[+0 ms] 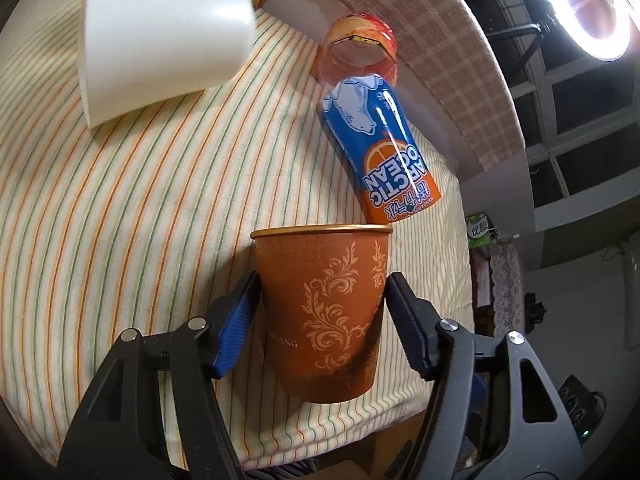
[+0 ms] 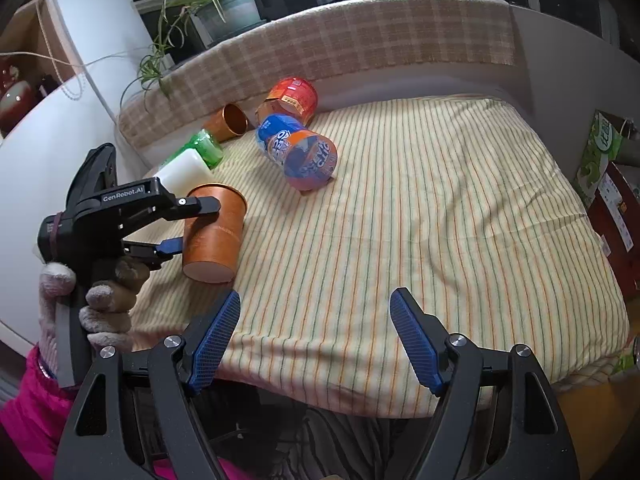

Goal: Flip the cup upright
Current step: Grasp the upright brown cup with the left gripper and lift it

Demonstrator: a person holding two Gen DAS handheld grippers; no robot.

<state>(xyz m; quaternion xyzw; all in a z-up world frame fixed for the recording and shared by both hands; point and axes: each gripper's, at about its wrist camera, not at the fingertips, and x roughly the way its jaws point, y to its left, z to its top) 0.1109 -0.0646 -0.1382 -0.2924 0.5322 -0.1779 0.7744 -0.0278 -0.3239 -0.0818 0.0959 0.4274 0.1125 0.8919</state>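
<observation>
left gripper clamped on the orange paper cup, blue pads touching both sides, rim up, cup tilted and lifted just over the near edge of the striped cloth. right gripper spread apart, holding nothing, over the cloth's near edge. gloved left hand on the handle. farther back: white cup on its side, blue arctic ocean cup lying down, red-orange cup behind it, touching.
</observation>
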